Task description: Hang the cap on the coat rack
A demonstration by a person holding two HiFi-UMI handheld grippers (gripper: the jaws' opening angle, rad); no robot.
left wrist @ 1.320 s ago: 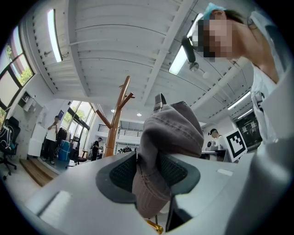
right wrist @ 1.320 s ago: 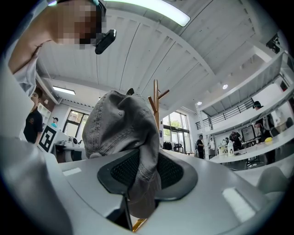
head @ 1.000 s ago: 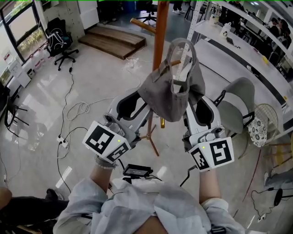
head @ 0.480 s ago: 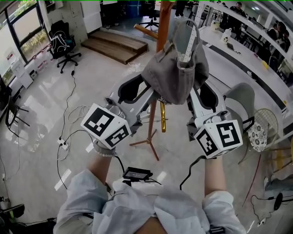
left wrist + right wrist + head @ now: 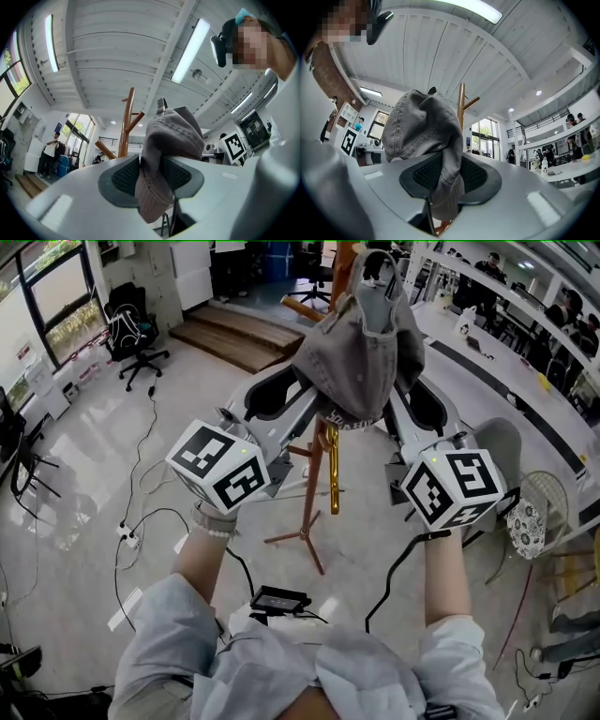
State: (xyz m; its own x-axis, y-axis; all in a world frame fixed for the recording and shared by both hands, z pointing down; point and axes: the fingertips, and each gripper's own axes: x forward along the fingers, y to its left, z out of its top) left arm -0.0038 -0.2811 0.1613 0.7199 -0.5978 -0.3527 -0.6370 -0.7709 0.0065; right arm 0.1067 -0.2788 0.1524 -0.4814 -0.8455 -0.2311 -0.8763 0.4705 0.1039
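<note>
A grey cap (image 5: 361, 352) hangs between my two grippers, raised in front of the orange wooden coat rack (image 5: 312, 486), whose upper pole is mostly hidden behind it. My left gripper (image 5: 314, 401) is shut on the cap's left edge, and the right gripper (image 5: 401, 395) is shut on its right edge. In the left gripper view the cap (image 5: 171, 140) is pinched in the left gripper (image 5: 151, 176), with the rack (image 5: 125, 126) just beyond. In the right gripper view folded cap fabric (image 5: 422, 126) is pressed in the right gripper (image 5: 449, 176), with the rack pole (image 5: 461, 108) behind.
The rack's tripod feet (image 5: 300, 538) stand on a glossy floor with loose cables (image 5: 141, 512). A grey chair (image 5: 497, 442) and a long white desk (image 5: 506, 343) are at right. An office chair (image 5: 131, 329) and a wooden platform (image 5: 239, 334) lie at far left.
Both grippers have lifted the cap higher along the rack pole, and it now reaches the top of the head view. Both grips stay the same.
</note>
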